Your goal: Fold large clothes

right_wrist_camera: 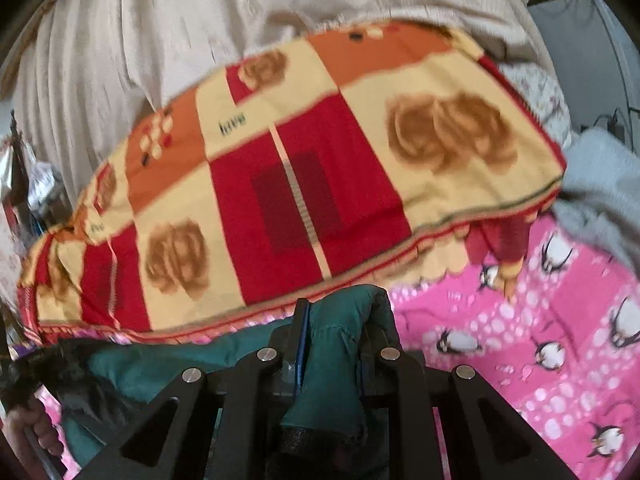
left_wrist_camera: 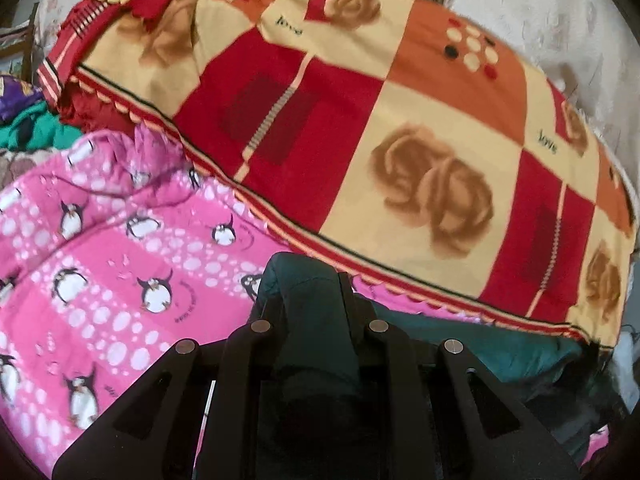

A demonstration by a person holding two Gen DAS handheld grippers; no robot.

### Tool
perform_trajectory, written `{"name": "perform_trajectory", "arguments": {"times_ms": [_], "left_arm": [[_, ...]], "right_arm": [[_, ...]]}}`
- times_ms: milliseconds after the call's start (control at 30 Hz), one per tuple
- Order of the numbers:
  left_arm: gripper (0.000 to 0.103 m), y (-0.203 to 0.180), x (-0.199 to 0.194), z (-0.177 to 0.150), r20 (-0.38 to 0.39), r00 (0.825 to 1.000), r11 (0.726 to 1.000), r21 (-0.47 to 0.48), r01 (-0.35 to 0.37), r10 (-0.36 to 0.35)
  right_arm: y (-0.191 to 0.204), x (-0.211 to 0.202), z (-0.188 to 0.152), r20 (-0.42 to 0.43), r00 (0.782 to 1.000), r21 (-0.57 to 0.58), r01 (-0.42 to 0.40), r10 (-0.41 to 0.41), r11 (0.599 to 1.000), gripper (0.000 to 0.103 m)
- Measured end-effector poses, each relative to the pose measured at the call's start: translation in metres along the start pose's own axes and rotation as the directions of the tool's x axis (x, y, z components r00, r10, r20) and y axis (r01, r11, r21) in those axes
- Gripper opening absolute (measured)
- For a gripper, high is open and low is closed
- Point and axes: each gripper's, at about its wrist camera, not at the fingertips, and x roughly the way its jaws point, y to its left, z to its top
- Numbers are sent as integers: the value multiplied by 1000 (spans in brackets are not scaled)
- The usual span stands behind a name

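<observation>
A dark green garment (left_wrist_camera: 480,344) hangs between my two grippers over the bed. My left gripper (left_wrist_camera: 306,280) is shut on a bunched fold of it. My right gripper (right_wrist_camera: 340,312) is shut on another fold of the same green garment (right_wrist_camera: 336,360); the cloth trails off to the left in that view. The rest of the garment is hidden below both grippers.
A pink penguin-print blanket (left_wrist_camera: 120,260) covers the bed, also in the right wrist view (right_wrist_camera: 540,340). A folded red, orange and cream rose-print cloth (left_wrist_camera: 380,120) lies behind it. Cream curtains (right_wrist_camera: 200,20) hang at the back. A grey cloth (right_wrist_camera: 600,184) lies at the right.
</observation>
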Motion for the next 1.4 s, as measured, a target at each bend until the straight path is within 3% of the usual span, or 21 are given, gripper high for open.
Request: {"name": "perform_trajectory", "arguments": {"times_ms": [100,333,533,633,700,733,767,800,833,900,933,967,1033,1167,1400], "left_arm": [[15,0,18,-8,-15,1000,1000,13,-10,10],[22,5,60,-16,-157,987,1000,-14,-20,18],[24,6,65,-17,-173,985,1000,-14,-22,19],[29,7,62,-15,-167,986,1000,-24,-8,4],[37,8,59,-13,-167,986,999,-34,9,-15],[49,8,56,-10,-165,986,999,-38,12,-18],[79,9,52,-7,-152,988,999,-45,15,-21],[97,11,48,-4,-139,990,999,-49,-1,-6],[102,14,43,-1,-116,993,998,-60,-15,8],[102,21,37,4,-77,997,996,-88,0,-6],[102,24,35,5,-72,997,995,-103,4,-11],[102,27,34,5,-73,997,993,-116,8,-16],[102,29,34,5,-80,996,991,-133,16,-27],[102,24,20,11,-43,999,992,-126,22,-27],[102,11,-28,25,168,986,997,-65,35,-23]], "right_arm": [[-13,21,-8,-50,999,34,-12,13,999,16],[-22,72,-22,-211,977,70,-16,30,997,19],[-34,76,-28,-229,971,146,-43,76,988,23],[-35,70,-29,-222,971,171,-47,85,984,30],[-39,66,-28,-226,967,211,-71,120,975,34],[-42,61,-26,-220,966,229,-81,132,970,35],[-42,59,-24,-212,968,239,-85,138,967,36],[-44,54,-21,-193,970,254,-94,145,963,37],[-44,51,-19,-180,972,264,-99,149,960,39],[-47,43,-14,-152,974,293,-118,168,949,42],[-48,40,-12,-138,973,314,-134,184,940,49],[-49,37,-11,-123,974,326,-141,190,935,66],[-49,29,-6,-73,979,340,-156,191,927,79],[-46,15,3,-13,979,336,-188,204,923,79],[-21,-11,15,66,987,172,-155,145,973,79]]}}
